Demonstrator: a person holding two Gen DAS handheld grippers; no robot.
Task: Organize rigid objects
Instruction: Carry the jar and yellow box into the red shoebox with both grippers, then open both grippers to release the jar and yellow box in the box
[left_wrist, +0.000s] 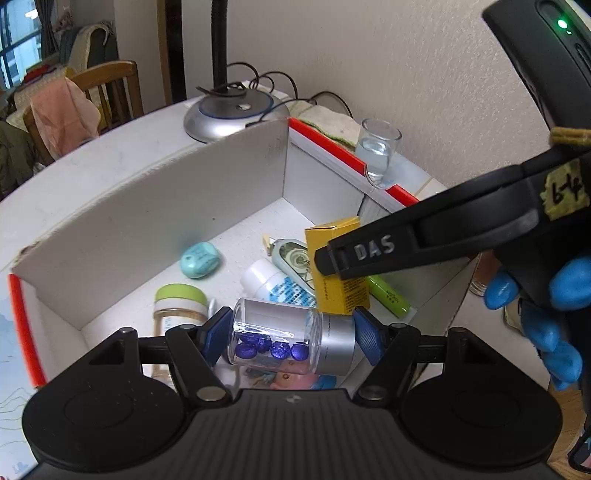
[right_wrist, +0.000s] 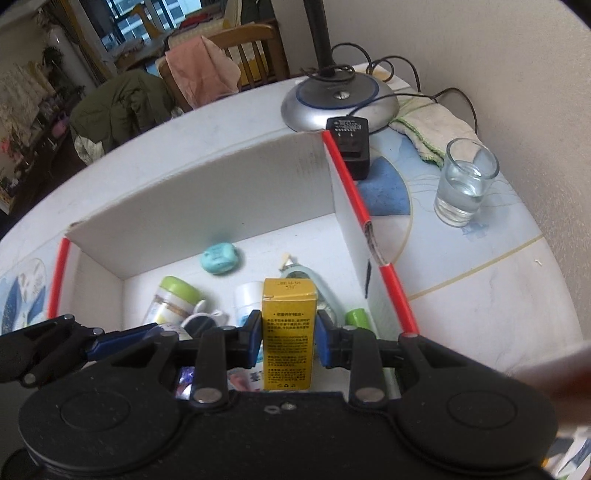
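Observation:
My left gripper (left_wrist: 291, 341) is shut on a clear glass jar (left_wrist: 275, 338) with a silver lid and blue beads inside, held sideways over the white box (left_wrist: 184, 192). My right gripper (right_wrist: 289, 341) is shut on a yellow carton (right_wrist: 289, 332), held upright above the box floor; the carton (left_wrist: 338, 269) and the right gripper's black finger show in the left wrist view too. On the box floor lie a teal pebble-like piece (right_wrist: 219, 258), a green-lidded jar (right_wrist: 173, 299), a white bottle (left_wrist: 273, 282), a tape dispenser (left_wrist: 291, 258) and a green tube (left_wrist: 389, 295).
The white box has red-edged rims (right_wrist: 354, 199) and stands on a white table. A lamp base (right_wrist: 340, 98) with cables, a black adapter (right_wrist: 351, 144), a cloth (right_wrist: 432, 129) and a glass of water (right_wrist: 465, 181) sit behind and right of it. A blue-gloved hand (left_wrist: 546, 314) holds the right gripper.

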